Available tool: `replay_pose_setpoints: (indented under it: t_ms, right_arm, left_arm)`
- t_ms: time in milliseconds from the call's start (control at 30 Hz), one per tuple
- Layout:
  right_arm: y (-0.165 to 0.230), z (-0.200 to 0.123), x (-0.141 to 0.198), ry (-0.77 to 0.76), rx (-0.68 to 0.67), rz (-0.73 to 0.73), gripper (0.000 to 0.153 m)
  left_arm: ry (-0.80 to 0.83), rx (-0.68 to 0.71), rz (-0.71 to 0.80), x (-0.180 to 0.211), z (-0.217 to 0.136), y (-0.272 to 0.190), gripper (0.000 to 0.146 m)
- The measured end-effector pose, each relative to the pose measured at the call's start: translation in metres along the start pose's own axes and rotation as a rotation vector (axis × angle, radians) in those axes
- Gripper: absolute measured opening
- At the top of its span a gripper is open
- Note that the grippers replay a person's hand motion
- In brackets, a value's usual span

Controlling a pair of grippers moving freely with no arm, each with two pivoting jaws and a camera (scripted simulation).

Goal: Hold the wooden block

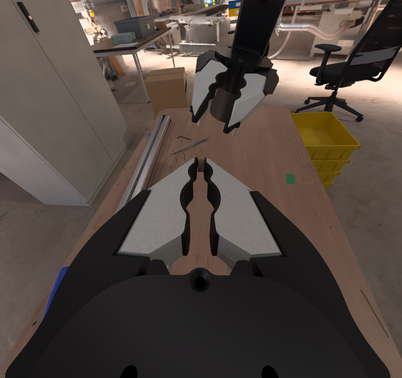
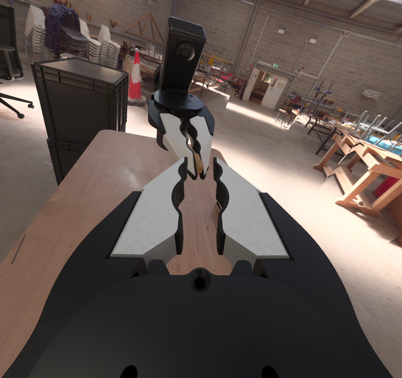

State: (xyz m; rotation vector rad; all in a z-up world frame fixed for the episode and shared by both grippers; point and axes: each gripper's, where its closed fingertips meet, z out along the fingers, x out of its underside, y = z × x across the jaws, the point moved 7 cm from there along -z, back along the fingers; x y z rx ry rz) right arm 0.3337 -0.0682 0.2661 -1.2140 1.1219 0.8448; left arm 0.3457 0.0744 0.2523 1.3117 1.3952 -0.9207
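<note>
Rail (image 1: 144,163) along table's (image 1: 272,204) left edge | tweezers (image 1: 189,146) lying near the far edge | left gripper (image 1: 200,160) closed on wooden block (image 1: 200,164), mid-table, nearer the far edge | right gripper (image 2: 199,160) parted, empty, over far edge.

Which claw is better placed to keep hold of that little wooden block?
Left claw: its tips are closed on the block. The right claw is open, empty and apart from it.
</note>
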Motion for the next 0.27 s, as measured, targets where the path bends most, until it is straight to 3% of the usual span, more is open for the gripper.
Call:
replay_pose_setpoints:
  t_ms: [267]
  right_arm:
    - [0.0023,0.0007,0.0000,0.017,-0.015,-0.009,0.024]
  left_arm:
    - [-0.001,-0.001,-0.002,-0.0002,-0.0004,0.0000,0.004]
